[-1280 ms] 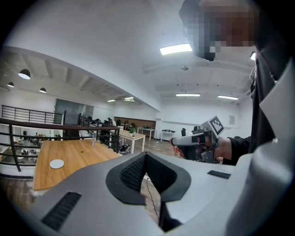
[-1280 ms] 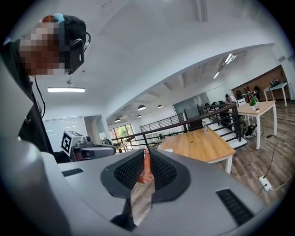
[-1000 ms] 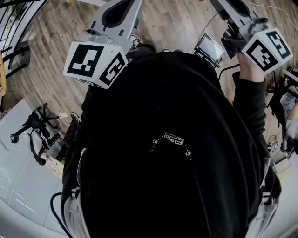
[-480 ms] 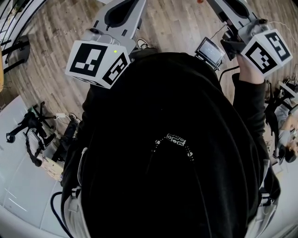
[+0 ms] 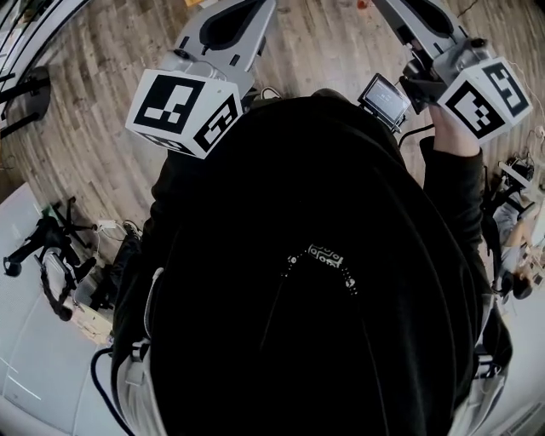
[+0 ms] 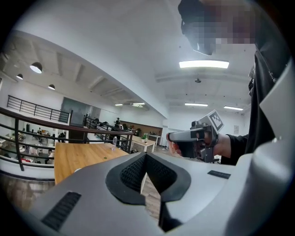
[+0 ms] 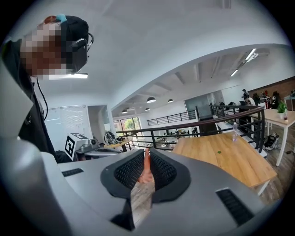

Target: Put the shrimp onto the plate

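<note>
In the head view, most of the wooden floor (image 5: 94,111) is covered by the person's black top (image 5: 315,281). The jaws of the left gripper (image 5: 234,13) and the right gripper (image 5: 410,8) are cut off by the upper edge. In the right gripper view, the lower part of the shrimp (image 7: 147,167) is hidden between the pads. A green speck (image 7: 219,151) on the table (image 7: 239,161) is too small to be identified. The table's near left corner is masked by the gripper's body.
</note>
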Demonstrator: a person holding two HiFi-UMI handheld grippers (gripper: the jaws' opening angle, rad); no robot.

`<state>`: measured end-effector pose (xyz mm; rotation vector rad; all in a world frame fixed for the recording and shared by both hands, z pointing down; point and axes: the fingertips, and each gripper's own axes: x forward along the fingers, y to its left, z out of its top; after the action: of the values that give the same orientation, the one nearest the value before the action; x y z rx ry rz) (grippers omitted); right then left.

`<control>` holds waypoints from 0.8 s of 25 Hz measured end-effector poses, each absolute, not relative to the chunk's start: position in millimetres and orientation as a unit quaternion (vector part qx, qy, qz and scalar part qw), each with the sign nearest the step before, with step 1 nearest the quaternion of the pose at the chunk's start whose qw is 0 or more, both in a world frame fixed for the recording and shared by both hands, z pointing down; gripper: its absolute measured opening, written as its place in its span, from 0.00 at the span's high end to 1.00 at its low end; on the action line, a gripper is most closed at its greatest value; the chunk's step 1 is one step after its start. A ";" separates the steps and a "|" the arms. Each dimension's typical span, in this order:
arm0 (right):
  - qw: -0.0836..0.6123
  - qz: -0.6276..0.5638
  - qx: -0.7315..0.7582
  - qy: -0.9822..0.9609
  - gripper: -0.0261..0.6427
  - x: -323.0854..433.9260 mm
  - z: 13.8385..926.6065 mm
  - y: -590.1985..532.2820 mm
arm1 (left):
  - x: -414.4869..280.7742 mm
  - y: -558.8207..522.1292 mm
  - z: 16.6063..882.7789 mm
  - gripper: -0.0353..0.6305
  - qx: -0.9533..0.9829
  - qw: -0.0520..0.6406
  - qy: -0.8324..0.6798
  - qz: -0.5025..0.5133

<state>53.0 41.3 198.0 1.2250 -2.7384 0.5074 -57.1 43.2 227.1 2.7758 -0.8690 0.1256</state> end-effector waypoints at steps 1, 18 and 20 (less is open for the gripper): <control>0.052 0.164 0.400 -0.900 0.88 50.5 196.0 39.7 | -57.3 41.3 226.6 0.94 0.947 0.116 -0.298 0.039; 0.074 0.157 0.321 -0.931 0.88 -4.2 192.5 -27.5 | -107.9 -1.7 230.1 0.94 0.923 0.124 -0.364 0.025; 0.076 0.155 0.305 -0.937 0.88 -17.2 194.5 -37.7 | -119.7 -6.5 234.7 0.94 0.916 0.128 -0.380 0.026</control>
<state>-17.2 -37.7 194.5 0.9140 -2.8089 0.4647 -119.7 -6.5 234.7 2.6628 -1.1059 0.0770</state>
